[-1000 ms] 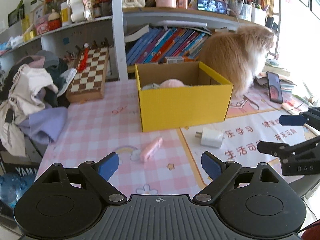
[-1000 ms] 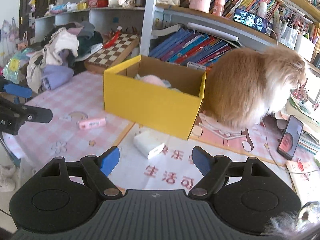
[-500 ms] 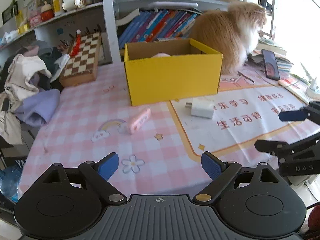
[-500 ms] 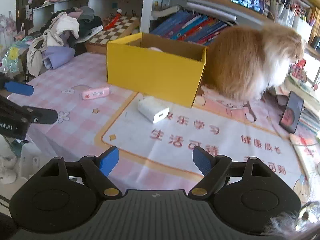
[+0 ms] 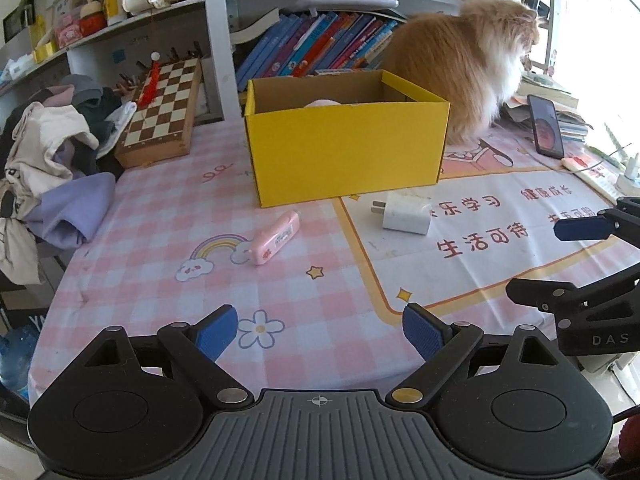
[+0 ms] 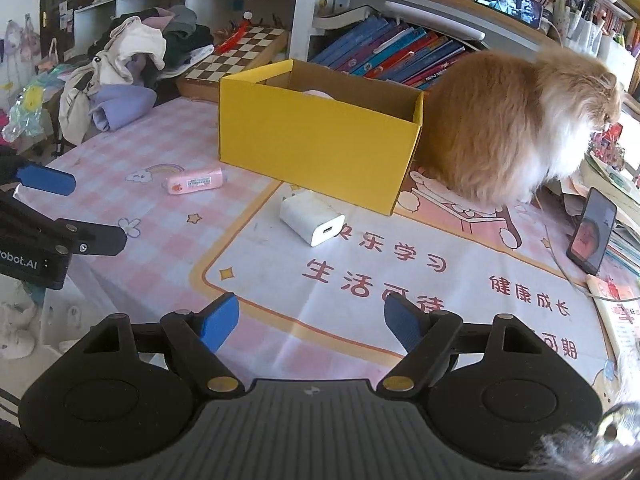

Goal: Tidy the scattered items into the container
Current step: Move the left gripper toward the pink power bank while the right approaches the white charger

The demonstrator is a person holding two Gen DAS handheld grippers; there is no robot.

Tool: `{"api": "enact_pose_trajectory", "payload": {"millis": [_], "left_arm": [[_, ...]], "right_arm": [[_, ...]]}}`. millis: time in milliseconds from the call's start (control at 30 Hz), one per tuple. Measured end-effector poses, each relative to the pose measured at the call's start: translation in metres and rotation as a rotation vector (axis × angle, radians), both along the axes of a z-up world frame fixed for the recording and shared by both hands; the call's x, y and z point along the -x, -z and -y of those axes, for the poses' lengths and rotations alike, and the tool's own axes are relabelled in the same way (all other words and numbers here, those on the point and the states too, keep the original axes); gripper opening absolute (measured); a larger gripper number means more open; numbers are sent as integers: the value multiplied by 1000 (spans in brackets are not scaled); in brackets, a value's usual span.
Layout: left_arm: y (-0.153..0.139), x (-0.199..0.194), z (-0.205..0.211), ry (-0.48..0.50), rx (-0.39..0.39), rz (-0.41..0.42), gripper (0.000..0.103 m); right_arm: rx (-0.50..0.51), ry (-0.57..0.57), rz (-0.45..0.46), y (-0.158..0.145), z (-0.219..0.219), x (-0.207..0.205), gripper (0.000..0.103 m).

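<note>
Two items lay loose before my yellow box (image 5: 346, 156).
The pink case (image 5: 276, 237) and white charger (image 6: 312, 218) sat just beside it; my left tongs (image 5: 320, 334) and right tongs (image 6: 306, 322) hung released, empty. The cat (image 6: 516, 128), touching the box, might have shifted it mid-drop.

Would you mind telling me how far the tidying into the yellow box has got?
Partly done: something pink already lies inside the yellow box. Nothing is in hand; the left gripper and right gripper are both open and empty above the table's near edge. Still left on the tablecloth are the pink case and the white charger, both lying just in front of the box.
</note>
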State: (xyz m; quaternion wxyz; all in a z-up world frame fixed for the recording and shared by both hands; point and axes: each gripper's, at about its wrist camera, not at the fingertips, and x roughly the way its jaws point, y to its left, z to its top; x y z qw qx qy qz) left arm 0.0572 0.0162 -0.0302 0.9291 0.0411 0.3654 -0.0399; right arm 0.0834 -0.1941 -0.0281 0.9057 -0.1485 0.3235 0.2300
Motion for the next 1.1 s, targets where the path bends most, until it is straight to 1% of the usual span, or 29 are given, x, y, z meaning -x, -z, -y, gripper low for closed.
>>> {"api": "enact_pose_trajectory", "payload": {"millis": [733,800,867,1100], "left_arm": [[8,-20,-6,-14,11,-15,90],[10,-22,-8,-17,16,-20,90],[10,-25,-9,-23,15,-23,90],[14,-33,-11,-33,14,-33,90]], "right_arm": [[13,-36,-45,6,-11,-29,78],[15,-38,-52,7,-12,-32,75],[18,-39,-60,8,-13,-36,71],[26,-52,-74,11,-18,-47,71]]}}
